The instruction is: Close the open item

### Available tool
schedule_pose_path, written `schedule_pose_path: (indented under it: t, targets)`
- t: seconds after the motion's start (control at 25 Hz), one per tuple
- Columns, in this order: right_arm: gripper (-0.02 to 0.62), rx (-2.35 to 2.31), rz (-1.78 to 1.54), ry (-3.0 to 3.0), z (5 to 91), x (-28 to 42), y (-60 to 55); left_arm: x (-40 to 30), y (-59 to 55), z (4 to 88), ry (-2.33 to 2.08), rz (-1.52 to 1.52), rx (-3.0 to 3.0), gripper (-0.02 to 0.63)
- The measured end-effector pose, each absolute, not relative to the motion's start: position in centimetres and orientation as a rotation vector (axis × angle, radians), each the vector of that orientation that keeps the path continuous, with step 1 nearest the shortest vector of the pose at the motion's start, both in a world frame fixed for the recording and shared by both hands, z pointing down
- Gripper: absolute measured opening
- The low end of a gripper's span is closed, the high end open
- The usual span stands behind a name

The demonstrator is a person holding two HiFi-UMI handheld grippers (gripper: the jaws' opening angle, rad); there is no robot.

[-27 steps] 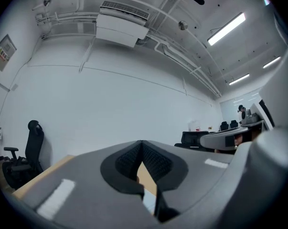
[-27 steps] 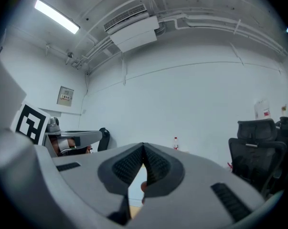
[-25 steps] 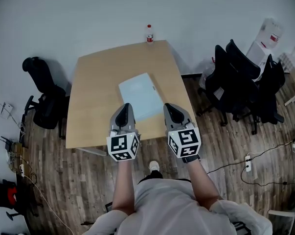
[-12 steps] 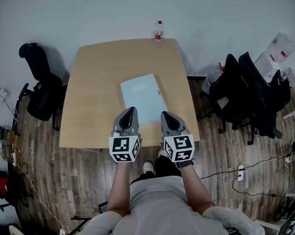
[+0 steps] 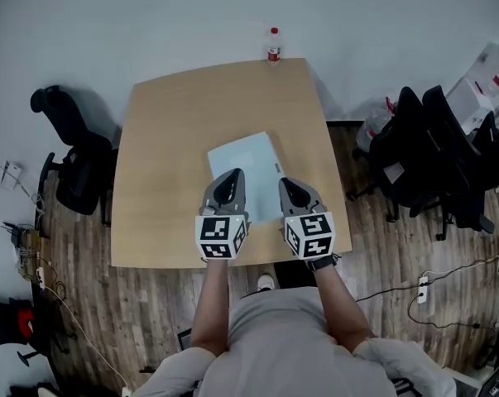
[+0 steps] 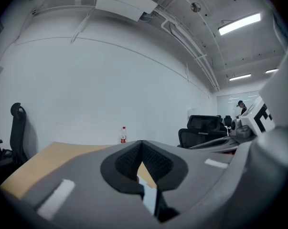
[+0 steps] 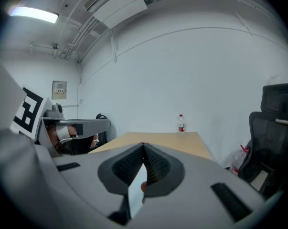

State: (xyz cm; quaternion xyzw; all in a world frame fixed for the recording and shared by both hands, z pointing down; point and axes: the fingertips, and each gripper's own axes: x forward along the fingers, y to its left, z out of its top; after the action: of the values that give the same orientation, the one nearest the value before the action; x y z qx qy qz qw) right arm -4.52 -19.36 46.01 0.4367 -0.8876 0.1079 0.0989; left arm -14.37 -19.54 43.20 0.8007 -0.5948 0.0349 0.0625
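A flat, pale blue rectangular item (image 5: 242, 170) lies on the wooden table (image 5: 170, 139), nearer the front edge, and it looks like a thin case or folder lying flat. My left gripper (image 5: 231, 178) hangs over its near left corner. My right gripper (image 5: 287, 185) is over its near right edge. In the left gripper view my left gripper (image 6: 142, 142) has its jaws meeting at the tips with nothing between them. My right gripper (image 7: 144, 145) looks the same in the right gripper view. A sliver of the pale item shows below each pair of pads.
A small bottle (image 5: 273, 45) with a red label stands at the table's far edge, also seen as the bottle (image 6: 123, 135) and the bottle (image 7: 181, 123). A black office chair (image 5: 71, 160) is left of the table. Several black chairs (image 5: 435, 155) crowd the right. A white wall lies behind.
Both grippers have moved forward from the table's near edge to over the near end of the pale blue item. The head view has shifted a little.
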Motion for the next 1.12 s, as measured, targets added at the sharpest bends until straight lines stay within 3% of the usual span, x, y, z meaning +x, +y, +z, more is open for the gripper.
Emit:
schedule_pose_path:
  t: [1.12]
  targets:
    - [0.011,1.085,0.592,-2.423,59.4,-4.9,-28.6,-13.0,-33.6,56.5,-1.579,0.346,2.271,0.006]
